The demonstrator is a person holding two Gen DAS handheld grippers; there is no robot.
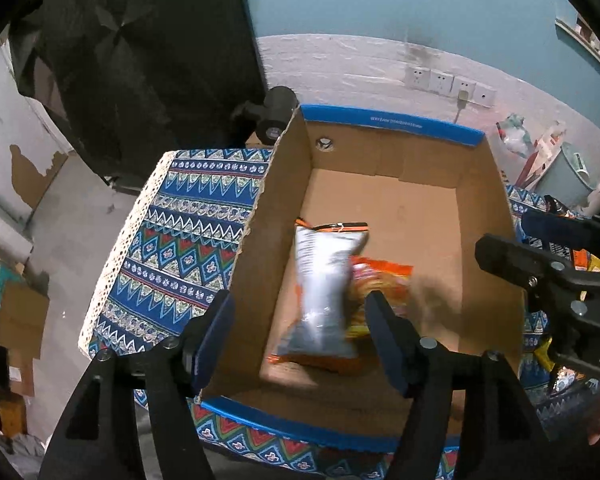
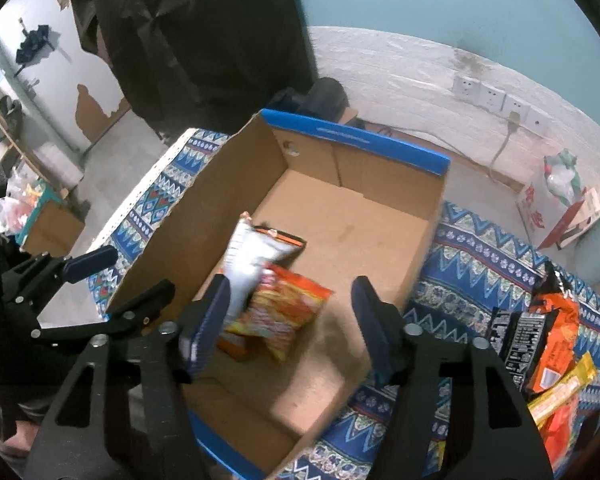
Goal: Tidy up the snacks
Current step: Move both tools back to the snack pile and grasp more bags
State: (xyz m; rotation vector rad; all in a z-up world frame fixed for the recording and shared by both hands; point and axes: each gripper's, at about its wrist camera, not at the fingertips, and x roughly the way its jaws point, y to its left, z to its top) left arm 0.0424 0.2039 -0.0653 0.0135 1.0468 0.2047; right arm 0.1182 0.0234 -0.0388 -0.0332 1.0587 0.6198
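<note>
An open cardboard box [image 1: 472, 208] with a blue rim stands on a patterned cloth; it also shows in the right wrist view [image 2: 364, 208]. Inside lie a silver and orange snack bag [image 1: 324, 292] and an orange noodle packet [image 1: 384, 280], seen too in the right wrist view as the silver bag [image 2: 248, 256] and the orange packet [image 2: 284, 308]. My left gripper [image 1: 300, 336] is open and empty above the box's near left side. My right gripper [image 2: 290, 320] is open and empty over the box; it also shows in the left wrist view [image 1: 516, 248].
More snack packets [image 2: 540, 340] lie on the blue patterned cloth [image 2: 480, 248] right of the box. The cloth's left edge [image 1: 120, 248] drops to the floor. Wall sockets [image 1: 448, 82] and a plugged cable are behind. Clutter stands at the far right [image 1: 548, 160].
</note>
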